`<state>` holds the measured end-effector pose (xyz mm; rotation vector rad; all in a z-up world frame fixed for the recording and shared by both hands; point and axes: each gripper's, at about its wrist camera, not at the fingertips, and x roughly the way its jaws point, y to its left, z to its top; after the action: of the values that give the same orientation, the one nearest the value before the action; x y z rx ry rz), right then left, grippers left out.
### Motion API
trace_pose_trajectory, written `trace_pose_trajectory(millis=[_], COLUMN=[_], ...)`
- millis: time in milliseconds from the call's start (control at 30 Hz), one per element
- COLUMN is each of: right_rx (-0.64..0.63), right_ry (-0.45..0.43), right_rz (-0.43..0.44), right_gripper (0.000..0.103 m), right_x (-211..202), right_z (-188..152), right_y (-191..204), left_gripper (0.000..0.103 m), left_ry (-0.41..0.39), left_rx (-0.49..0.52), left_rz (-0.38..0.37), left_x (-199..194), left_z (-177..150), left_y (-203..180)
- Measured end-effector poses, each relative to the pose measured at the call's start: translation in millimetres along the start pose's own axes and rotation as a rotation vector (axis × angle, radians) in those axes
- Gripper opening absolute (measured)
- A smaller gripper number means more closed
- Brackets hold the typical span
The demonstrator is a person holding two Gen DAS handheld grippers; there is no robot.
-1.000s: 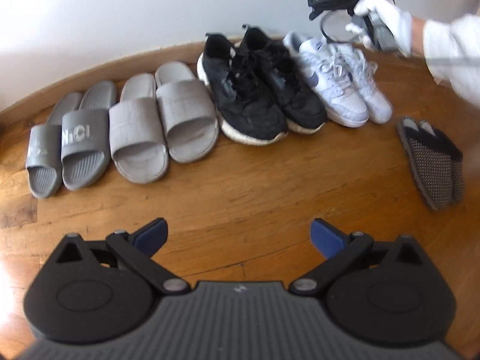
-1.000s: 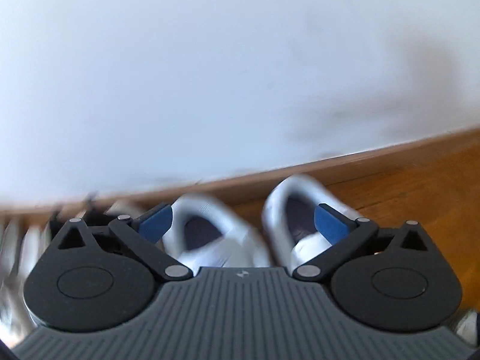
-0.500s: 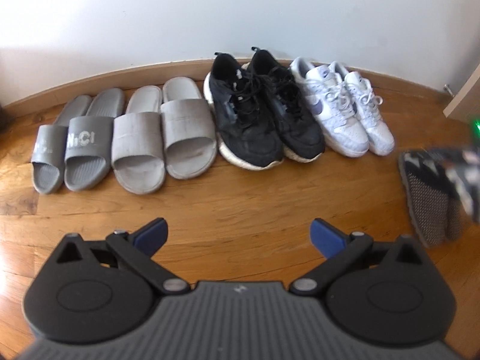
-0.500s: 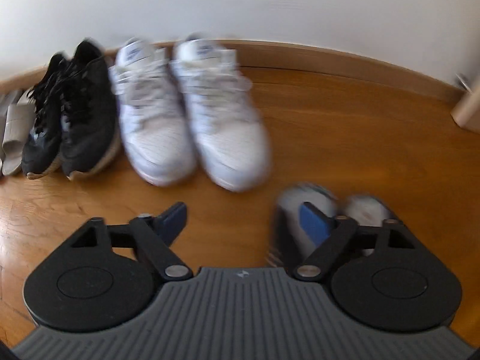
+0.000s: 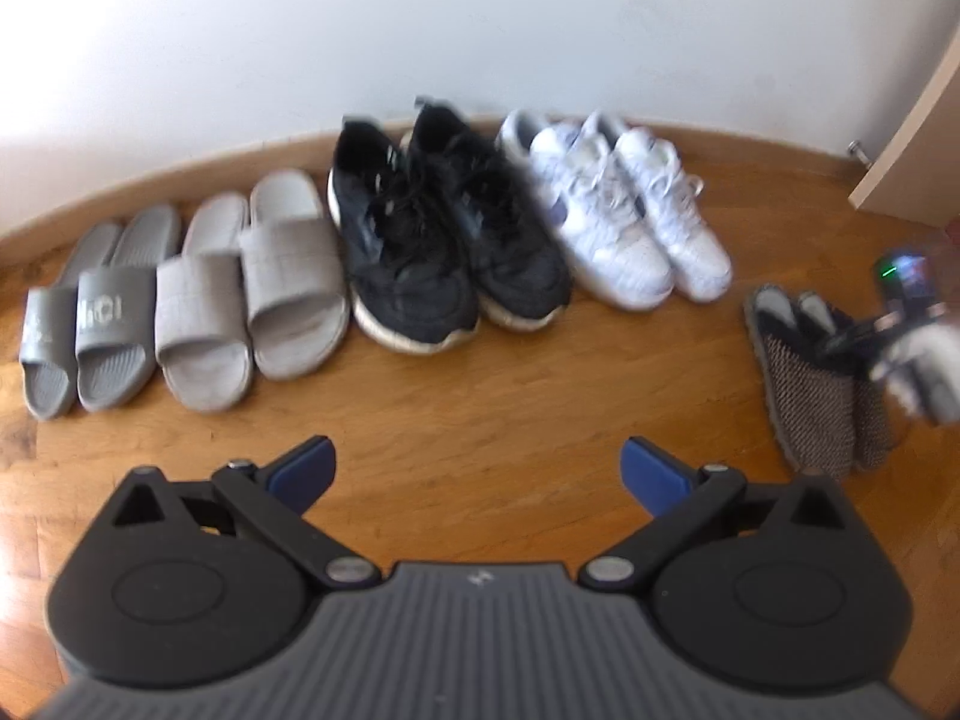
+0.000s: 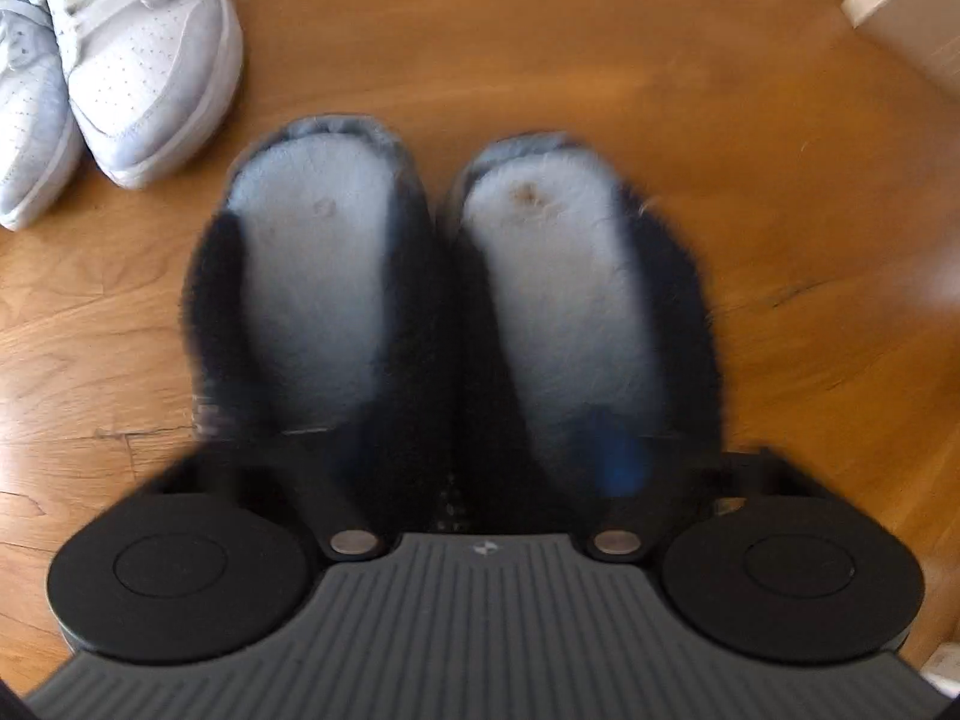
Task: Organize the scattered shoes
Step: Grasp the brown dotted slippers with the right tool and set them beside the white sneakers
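Observation:
Along the wall in the left wrist view stand dark grey slides (image 5: 90,324), light grey slides (image 5: 252,288), black sneakers (image 5: 444,240) and white sneakers (image 5: 624,216), paired in a row. A pair of dark slippers (image 5: 810,384) lies apart at the right, heels toward the wall. My right gripper (image 5: 852,333), held by a gloved hand (image 5: 924,360), is down on them. In the right wrist view the slippers (image 6: 312,276) show pale lining. My right gripper (image 6: 474,462) is open and straddles their adjoining walls, its blue pad (image 6: 618,462) inside the right slipper. My left gripper (image 5: 477,468) hangs open above bare floor.
A wooden floor (image 5: 510,396) runs to a skirting board and white wall. A pale door or panel edge (image 5: 912,138) stands at the far right, also seen as a pale corner (image 6: 912,6). The white sneakers' toes (image 6: 138,60) lie just left of the slippers.
My right gripper has swung down from the wall above the white sneakers onto the dark slippers. My left gripper has stayed open, its view shifting only slightly.

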<state>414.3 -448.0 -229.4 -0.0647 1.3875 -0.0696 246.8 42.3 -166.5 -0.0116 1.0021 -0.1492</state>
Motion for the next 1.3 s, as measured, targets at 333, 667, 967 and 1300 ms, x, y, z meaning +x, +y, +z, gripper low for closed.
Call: trace_pose_trajectory(millis=[333,667,967,1300], right_rx=[-0.051,-0.075,0.055,-0.329], right_ry=[-0.138,-0.201,-0.516,-0.447], right_rz=[-0.103,-0.141,-0.065,0.293], right_gripper=[0.024,0.024,0.093,0.089], right_x=[-31,-43,-93,-36], right_z=[78,182,214,101], right_y=[-9,22,56,116], left_gripper=[0.102,0.102,0.102,0.102], left_ry=[0.024,0.05,0.066,0.052], left_rx=[-0.108,-0.12,-0.164,-0.203], left_rz=[0.039,0.025,0.02,0.029], left_x=[12,13,21,4], left_z=[-5,-9,-12,-22], left_y=[19,19,25,35])
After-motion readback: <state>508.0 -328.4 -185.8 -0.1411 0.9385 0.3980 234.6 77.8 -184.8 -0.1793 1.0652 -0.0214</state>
